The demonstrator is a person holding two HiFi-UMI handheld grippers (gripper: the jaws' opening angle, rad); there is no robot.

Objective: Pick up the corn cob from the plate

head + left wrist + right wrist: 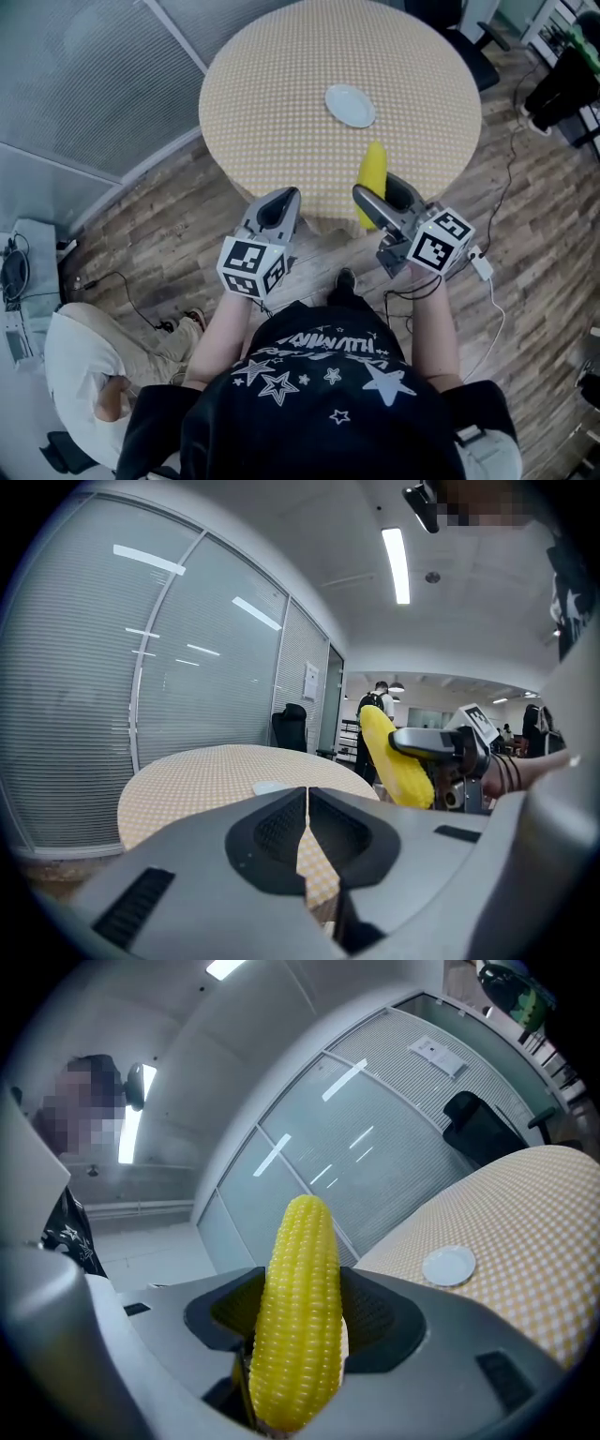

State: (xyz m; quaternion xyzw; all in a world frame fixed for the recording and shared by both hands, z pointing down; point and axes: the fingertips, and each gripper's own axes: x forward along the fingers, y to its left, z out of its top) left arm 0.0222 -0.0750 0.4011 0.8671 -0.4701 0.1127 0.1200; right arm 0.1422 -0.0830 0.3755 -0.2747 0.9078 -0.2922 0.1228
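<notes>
Right gripper (379, 193) is clamped on the corn (298, 1316), with the cob poking out past the jaws over the table's (272, 84) near edge, well apart from the plate (350, 105) farther back. Left gripper (280, 199) sits just left of it, jaws pressed together on nothing. Both forearms reach forward side by side, grippers pointing far.

We see the corn cob (372, 173) between the right tool (380, 193) jaws, jutting ahead over the tabletop (272, 103) near edge. The plate (350, 105) lies on the tabletop further ahead, slightly left. The left tool (279, 201) sits left of the right tool, at the tabletop edge.
</notes>
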